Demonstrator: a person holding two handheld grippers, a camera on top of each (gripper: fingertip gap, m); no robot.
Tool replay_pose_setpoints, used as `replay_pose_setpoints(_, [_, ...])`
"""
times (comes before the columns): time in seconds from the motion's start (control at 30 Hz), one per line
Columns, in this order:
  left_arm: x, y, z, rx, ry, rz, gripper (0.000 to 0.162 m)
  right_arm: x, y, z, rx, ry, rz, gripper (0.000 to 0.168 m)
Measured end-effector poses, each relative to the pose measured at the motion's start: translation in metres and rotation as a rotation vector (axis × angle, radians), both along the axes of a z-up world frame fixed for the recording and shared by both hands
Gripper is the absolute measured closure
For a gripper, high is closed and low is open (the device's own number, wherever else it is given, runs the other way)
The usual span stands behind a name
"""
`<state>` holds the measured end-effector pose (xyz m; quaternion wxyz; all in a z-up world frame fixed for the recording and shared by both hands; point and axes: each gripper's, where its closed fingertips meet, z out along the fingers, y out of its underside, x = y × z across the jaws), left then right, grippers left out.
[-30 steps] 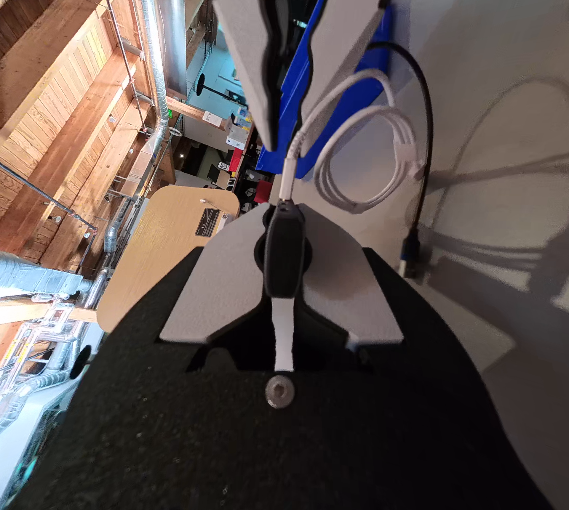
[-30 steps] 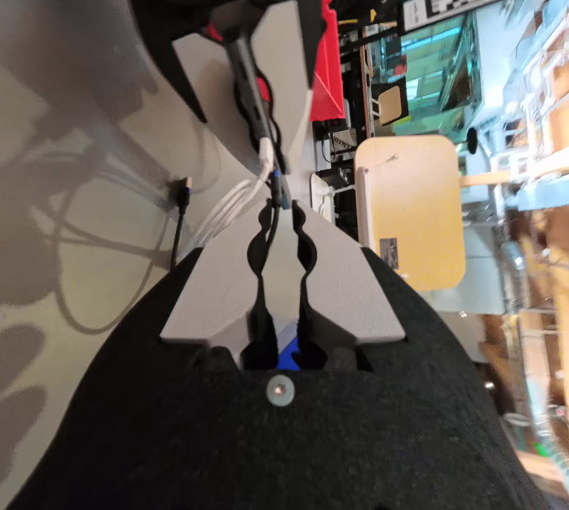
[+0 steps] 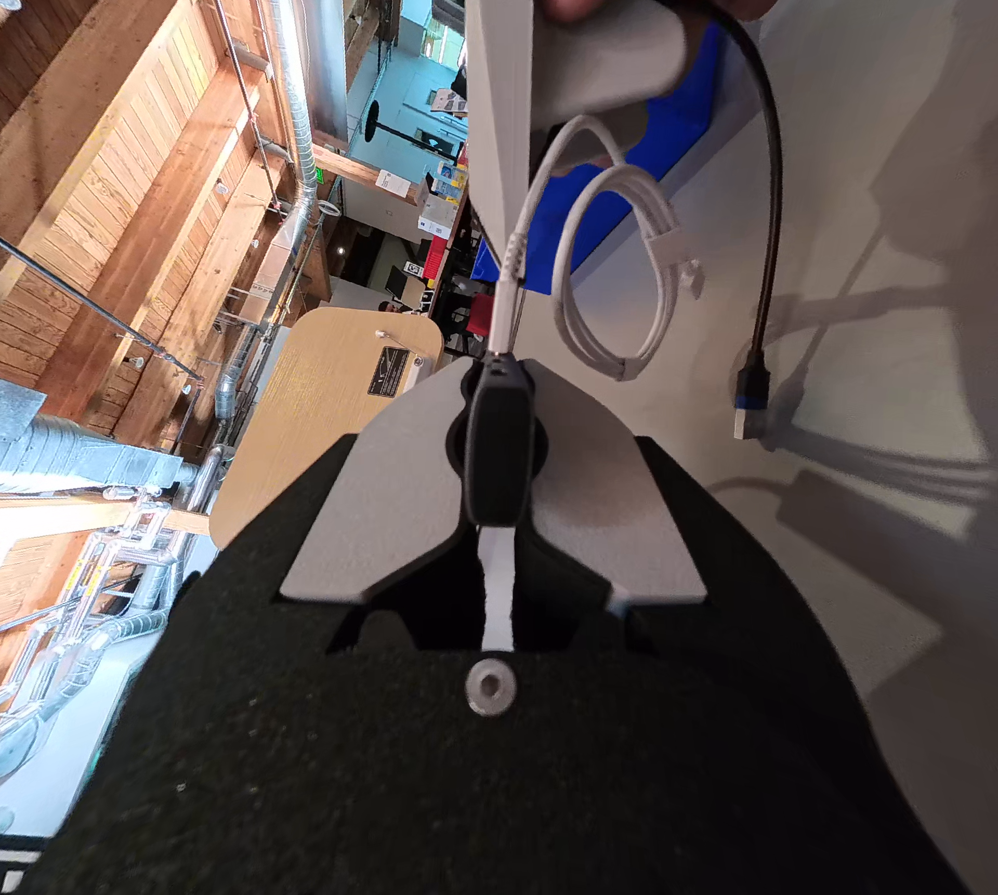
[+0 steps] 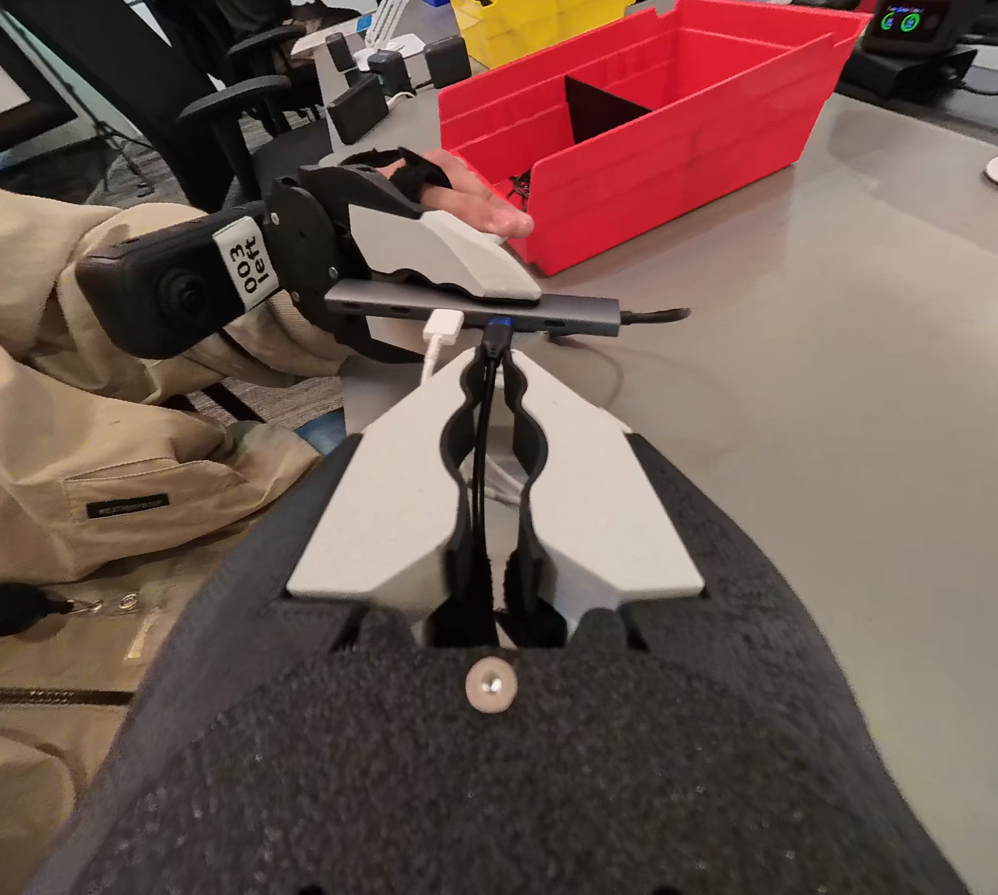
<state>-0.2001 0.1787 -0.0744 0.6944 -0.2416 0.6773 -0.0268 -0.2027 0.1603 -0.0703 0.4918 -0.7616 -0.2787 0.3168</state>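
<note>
Clamped flat in the left tool (image 3: 499, 372), above the bench (image 4: 810, 383) just before the red bin (image 4: 675, 156): a grey USB hub (image 4: 567, 310). Plugged into its near side: a white cable (image 4: 443, 326) and a black cable (image 4: 480, 437). Pinched in the right tool (image 4: 492, 361): the black cable, just behind its plug.

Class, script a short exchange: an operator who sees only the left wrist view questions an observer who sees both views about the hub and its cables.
Operator: My left gripper clamps something dark, end-on. What is it?
Observer: A flat grey hub with ports along its side.
Operator: Where does the black cable's other end go?
Observer: Its blue-collared plug sits at a hub port beside the white plug.
Operator: Who holds it?
Observer: The right gripper, closed on the cable behind that plug.
</note>
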Motion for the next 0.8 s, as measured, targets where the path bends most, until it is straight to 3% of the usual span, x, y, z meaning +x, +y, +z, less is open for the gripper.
replay_pose_setpoints(0.37, [0.004,0.006,-0.006,-0.042,0.014,0.034,0.152,0.003,0.006,-0.003,-0.006,0.005,-0.011,0.163])
replay_pose_setpoints(0.43, [0.006,0.007,-0.005,-0.075,-0.006,0.039,0.151,0.006,0.008,0.004,0.059,-0.053,-0.028,0.154])
replay_pose_setpoints(0.5, [0.009,0.008,-0.006,-0.022,0.003,0.06,0.151,0.007,0.0,0.032,0.233,-0.084,-0.034,0.146])
replay_pose_setpoints(0.6, [0.01,0.004,-0.014,-0.033,0.037,0.03,0.151,-0.01,-0.026,0.052,0.476,-0.334,0.034,0.142])
replay_pose_setpoints(0.7, [0.012,0.003,-0.016,-0.074,0.054,0.017,0.151,-0.034,-0.033,0.03,0.666,-0.678,0.076,0.149])
replay_pose_setpoints(0.8, [0.009,0.004,-0.02,-0.106,0.083,0.051,0.151,-0.049,-0.028,0.001,0.688,-0.804,0.107,0.149])
